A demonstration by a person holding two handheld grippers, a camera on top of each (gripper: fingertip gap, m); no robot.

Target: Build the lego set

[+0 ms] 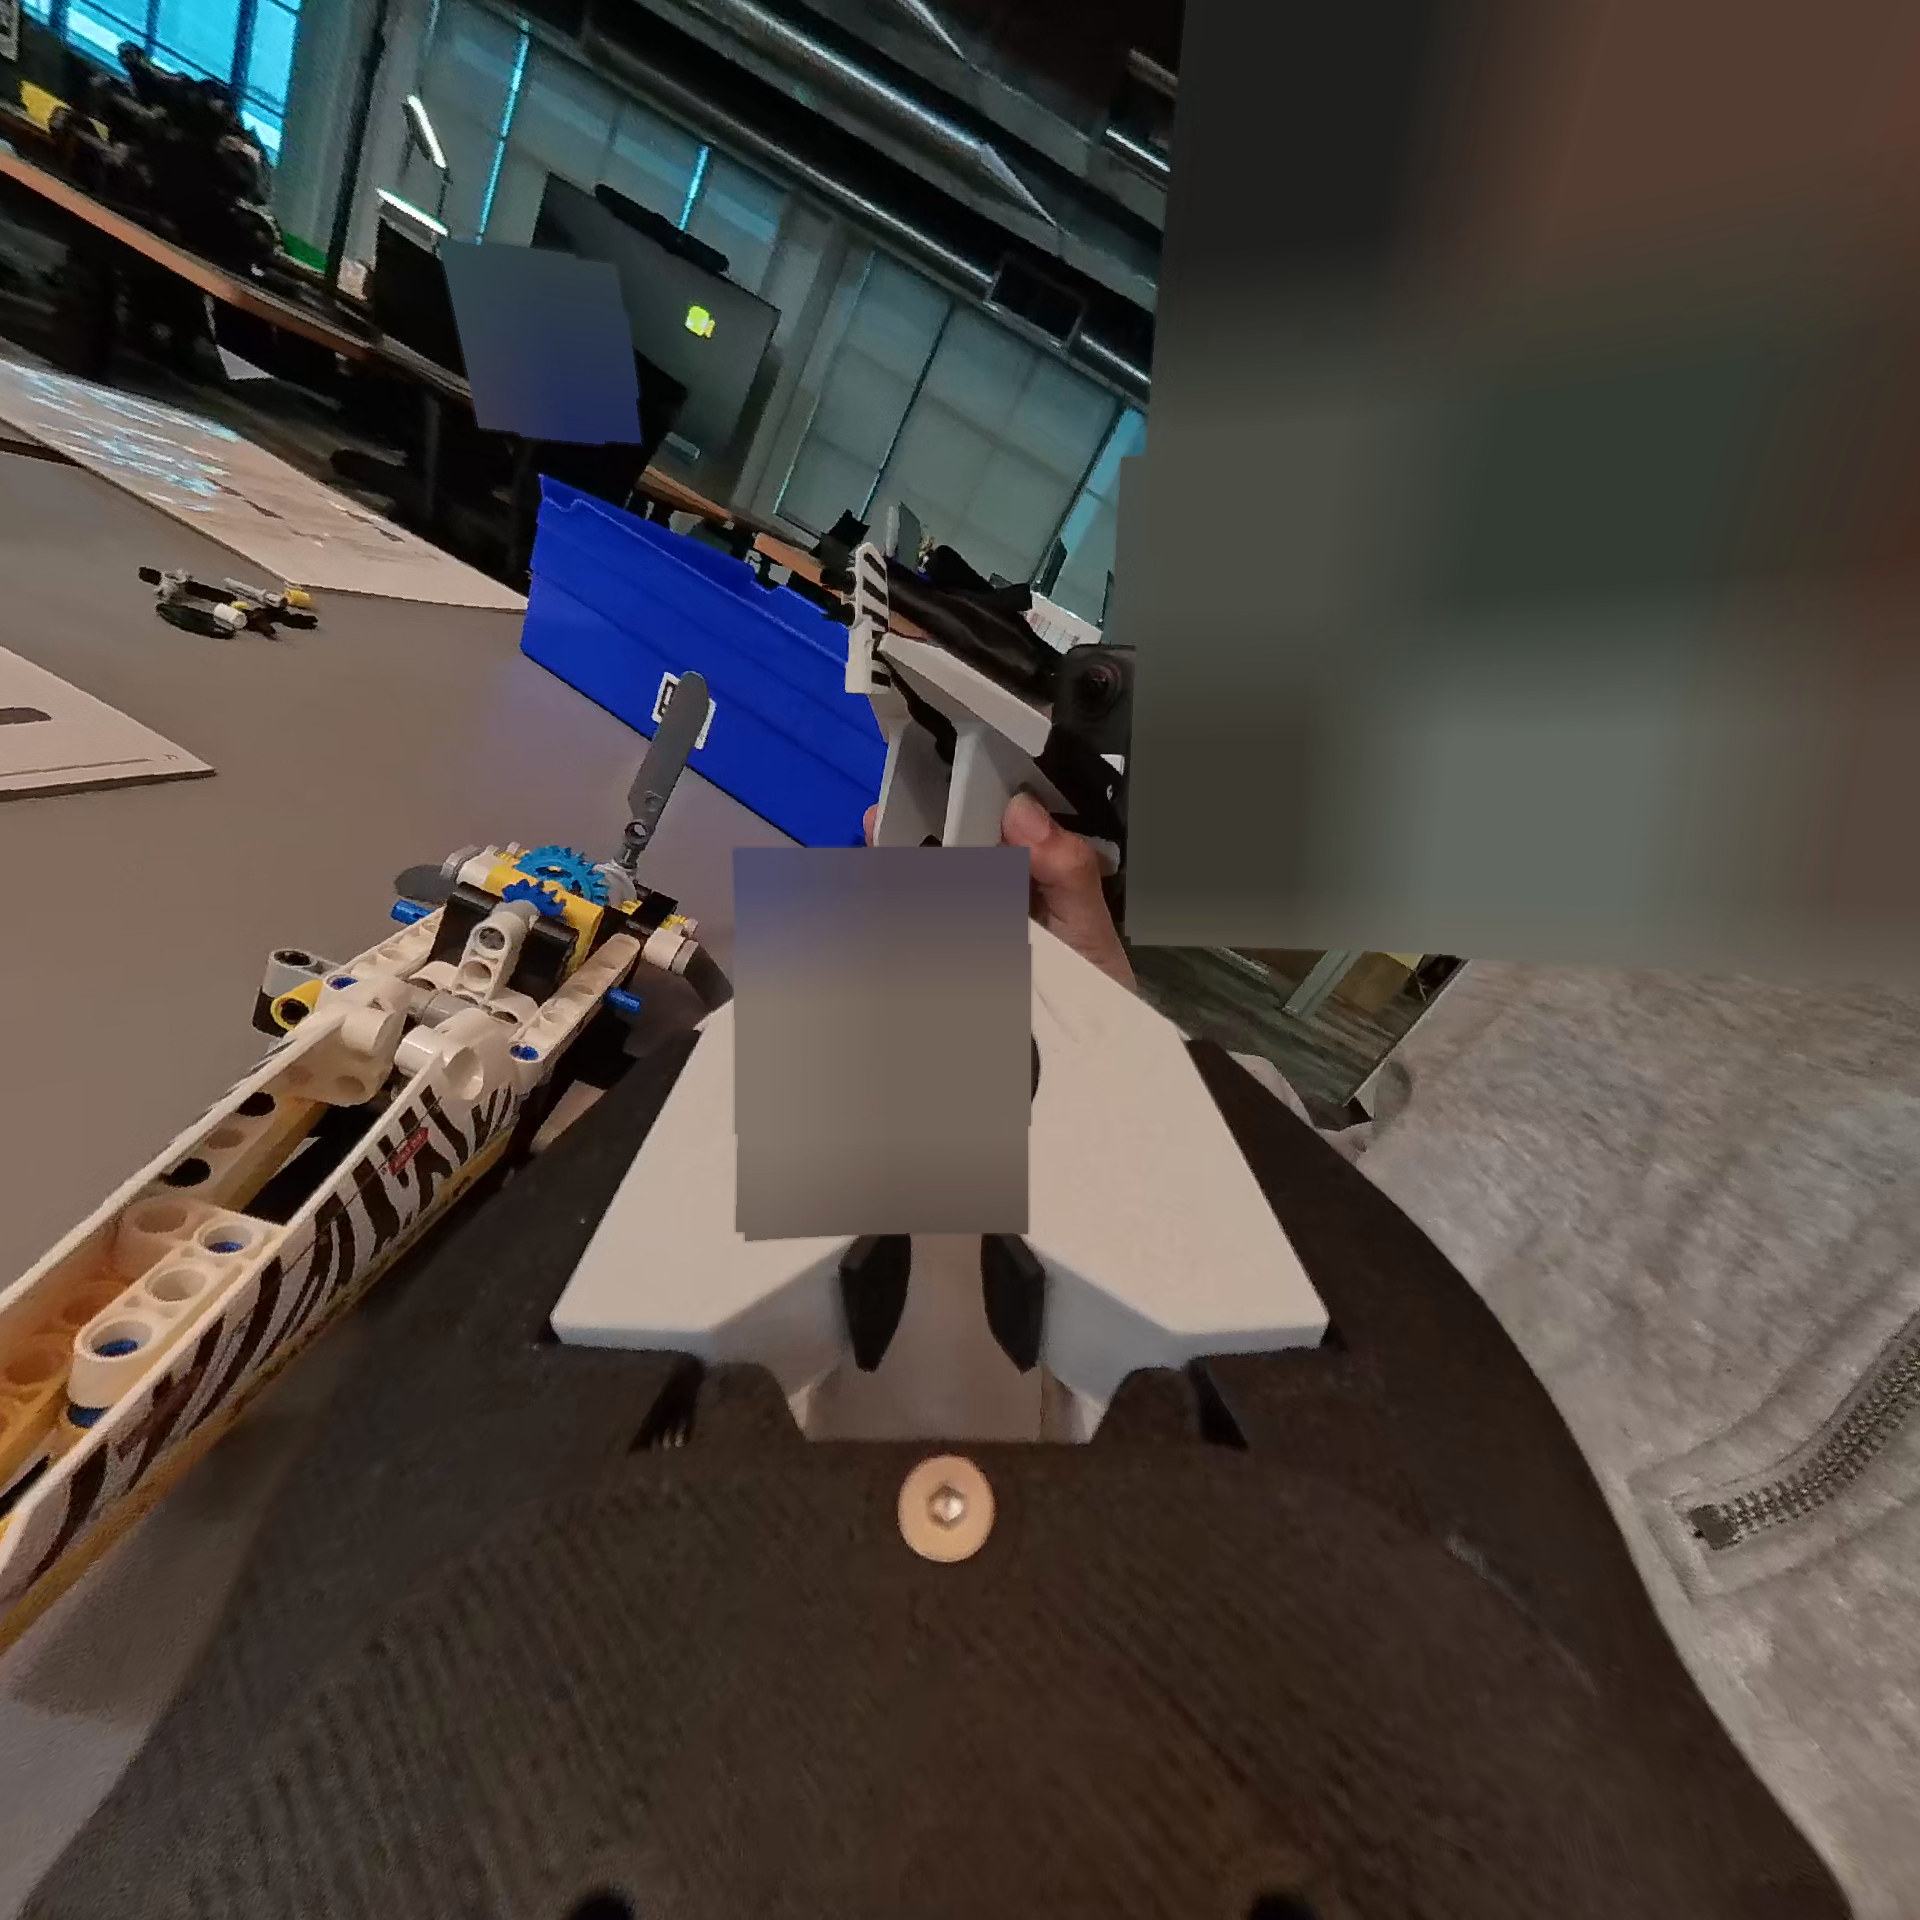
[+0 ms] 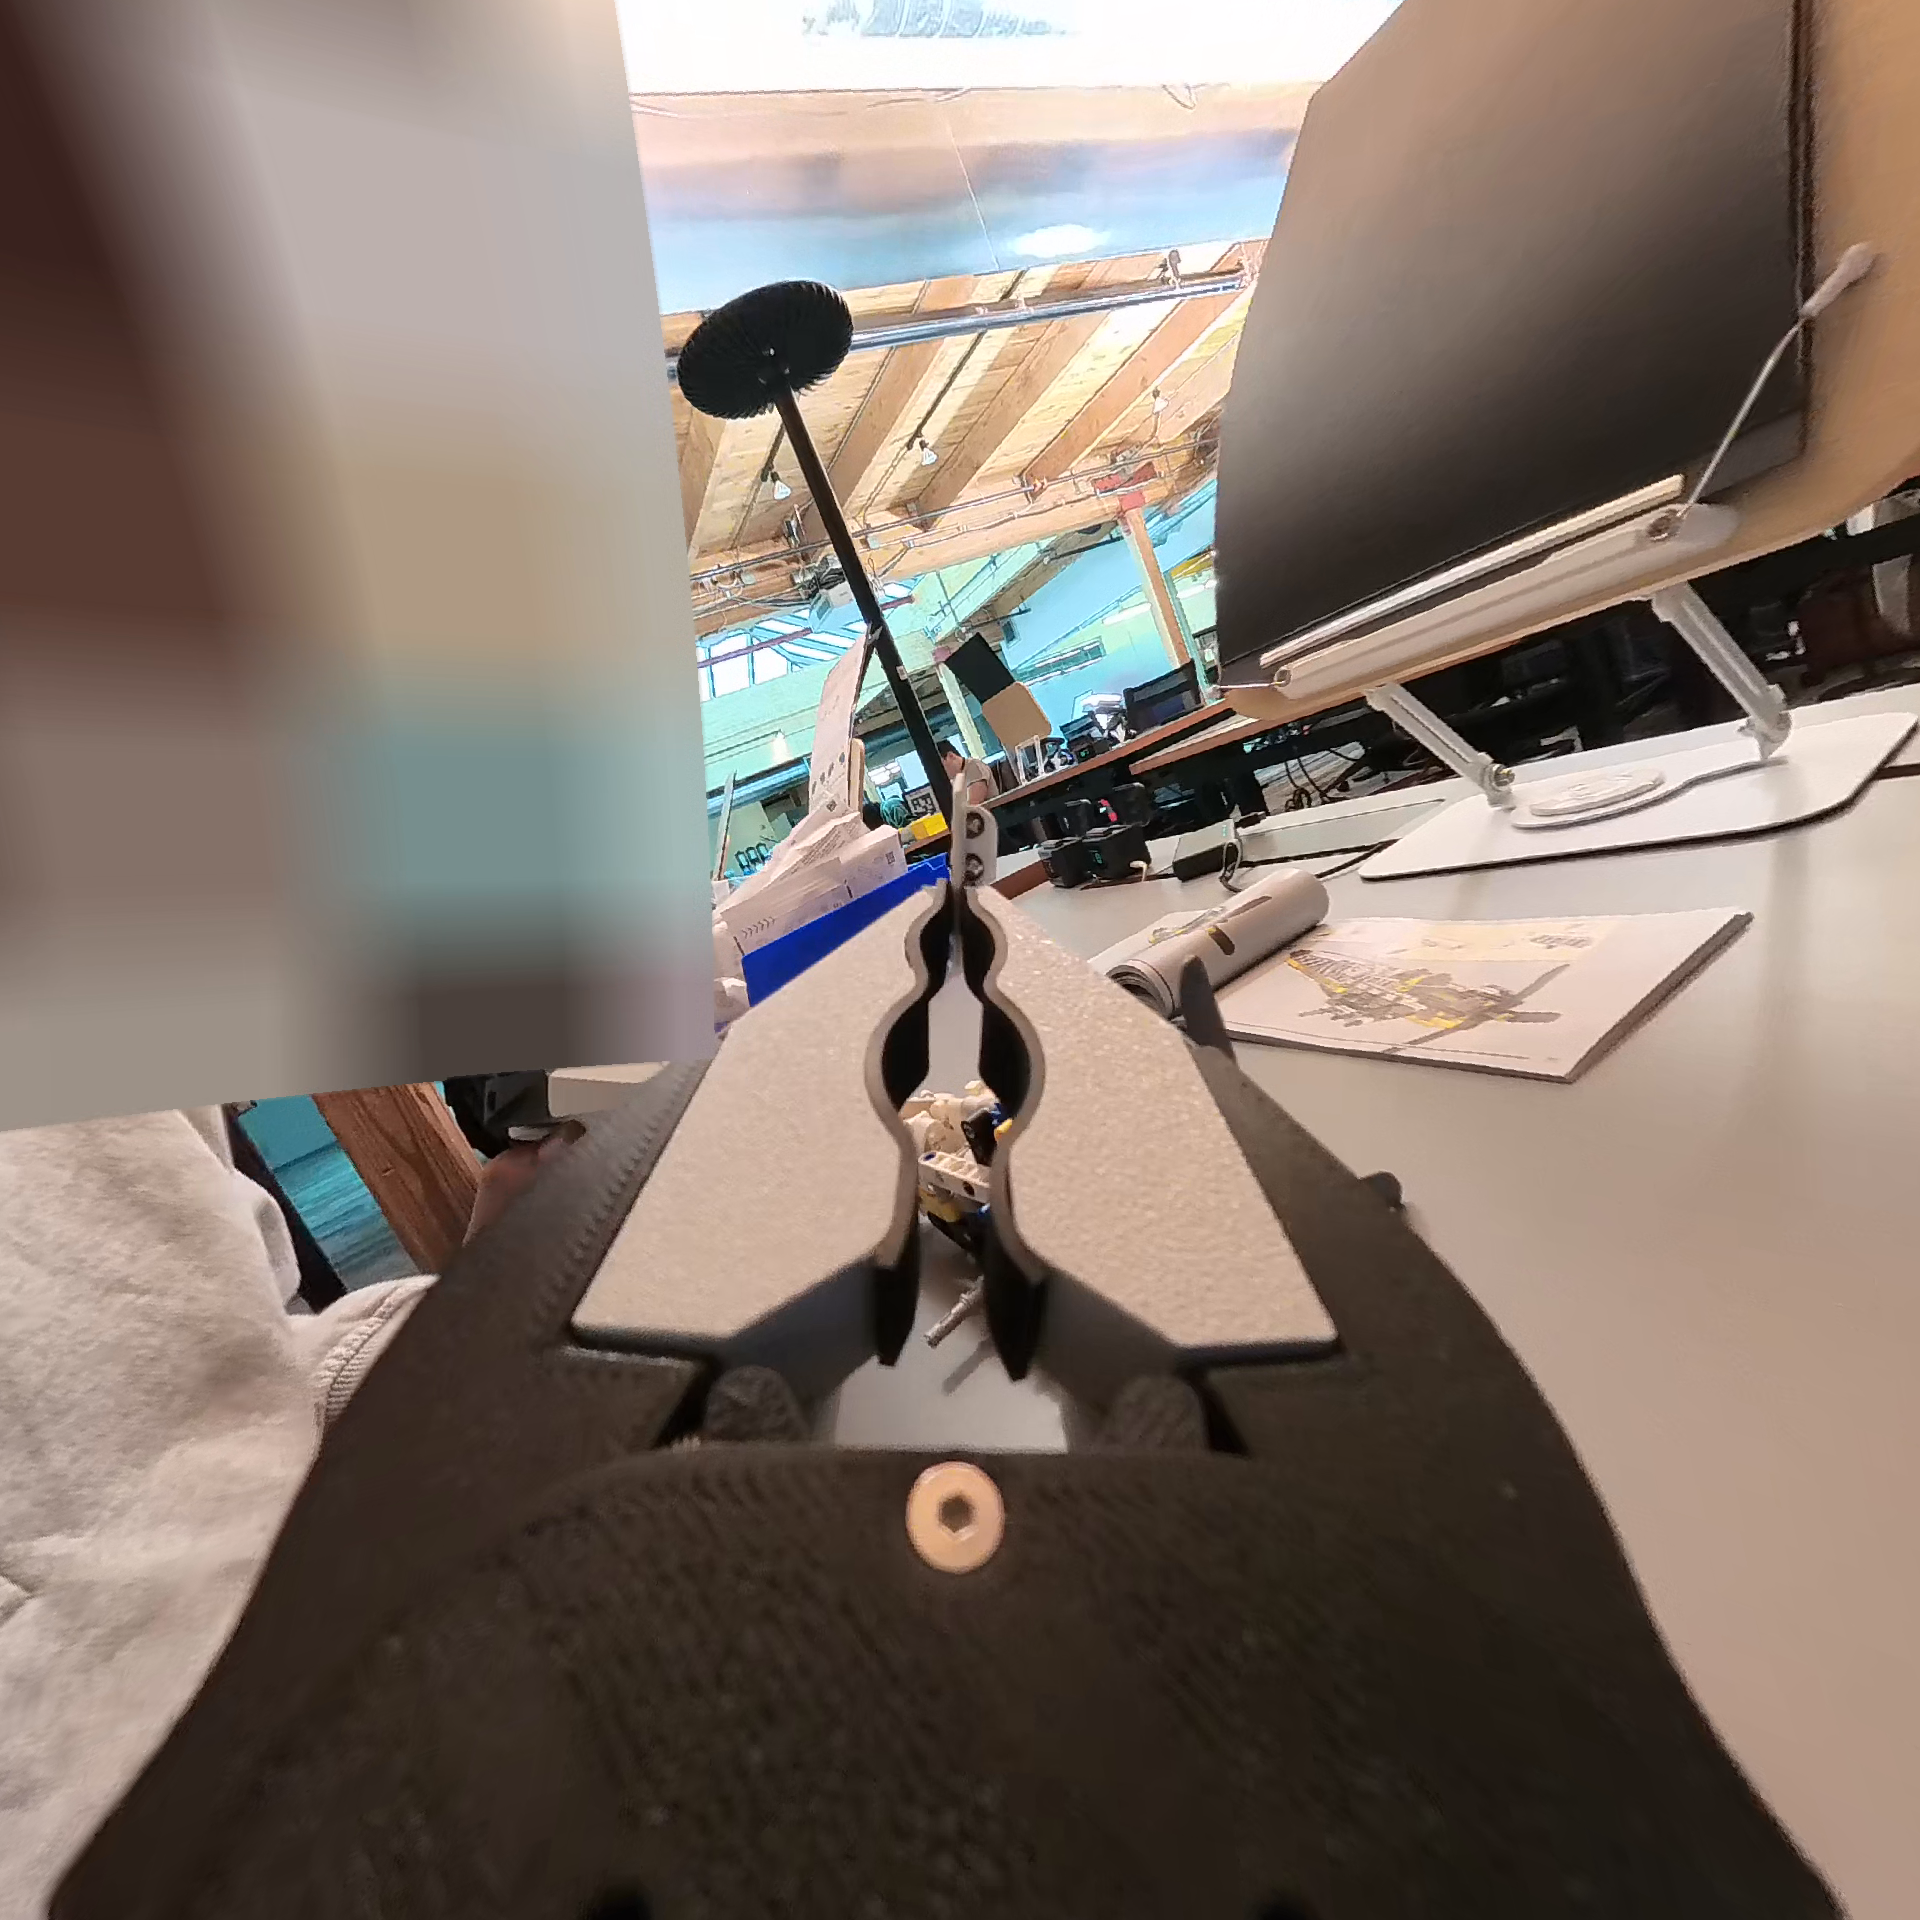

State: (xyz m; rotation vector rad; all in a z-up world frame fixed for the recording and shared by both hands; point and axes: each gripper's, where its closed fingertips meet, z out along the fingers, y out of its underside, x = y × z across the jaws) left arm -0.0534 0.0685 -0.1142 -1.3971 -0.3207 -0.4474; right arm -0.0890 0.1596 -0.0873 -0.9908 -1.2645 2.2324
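Note:
The lego model [image 1: 343,1081], white with zebra stripes, yellow beams and blue gears, lies on the grey table [image 1: 312,790] left of my left gripper [image 1: 883,914]. A grey blade piece [image 1: 665,748] sticks up from its far end. The left fingers stand close together; a patch hides their tips, so any hold is hidden. My right gripper [image 2: 961,899] is shut on a thin white striped piece [image 2: 974,821] and holds it up in the air. It also shows in the left wrist view [image 1: 883,675] with the piece [image 1: 868,608]. Part of the model [image 2: 951,1153] shows between the right fingers.
A blue bin [image 1: 707,644] stands behind the model. Loose small parts [image 1: 223,603] and paper sheets [image 1: 208,488] lie at far left. An open instruction booklet [image 2: 1455,987], a screen on a stand [image 2: 1507,364] and a small grey pin [image 2: 951,1325] are on the table. A person's grey sweatshirt [image 1: 1662,1351] is close. My hands' fingertips stand some 11 cm from each other.

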